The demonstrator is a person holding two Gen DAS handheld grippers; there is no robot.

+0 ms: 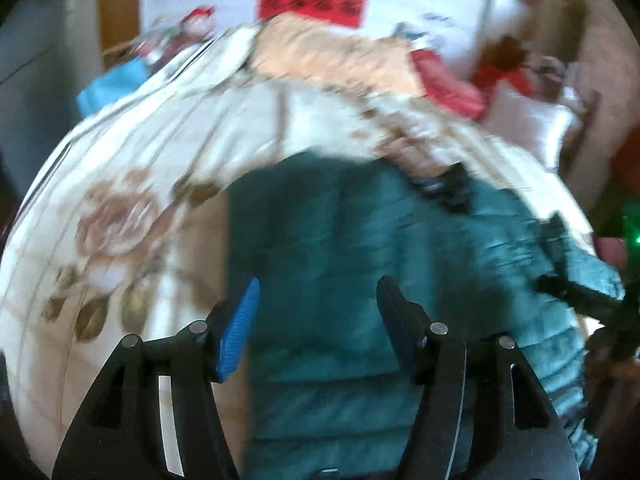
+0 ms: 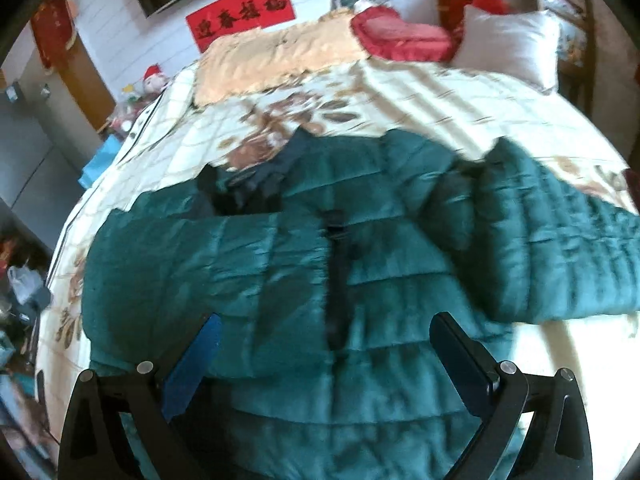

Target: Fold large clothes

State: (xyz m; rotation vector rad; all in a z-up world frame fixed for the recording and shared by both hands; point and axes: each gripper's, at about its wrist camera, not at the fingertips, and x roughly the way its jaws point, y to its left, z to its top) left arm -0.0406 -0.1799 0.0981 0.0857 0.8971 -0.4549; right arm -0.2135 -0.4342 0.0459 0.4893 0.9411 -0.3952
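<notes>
A wide bed (image 2: 460, 92) fills both views, covered by a cream quilted bedspread (image 2: 400, 92) printed with large brown and tan flowers. On its near half lies the task's thing, a teal puffer jacket (image 2: 248, 264), spread front-up with its hem toward the cameras. Its shiny padded shell is stitched into horizontal channels that puff between the seams. A dark zipper strip (image 2: 338, 280) runs down the middle, and a dark collar (image 2: 244, 192) lies bunched at the top. One sleeve (image 2: 560, 240) stretches out to the right across the bedspread; the opposite side looks folded in over the body.

At the head of the bed lie a peach blanket (image 2: 280, 56), a white satin pillow (image 2: 512, 40) and a red cushion (image 2: 400, 32). A red banner (image 2: 242, 14) with dark characters hangs on the white wall.

The right gripper (image 2: 324, 356) hangs over the jacket's lower front, fingers spread wide, gripping nothing. The left gripper (image 1: 318, 328), in a motion-blurred view, sits above the jacket's left part, fingers parted and empty.
</notes>
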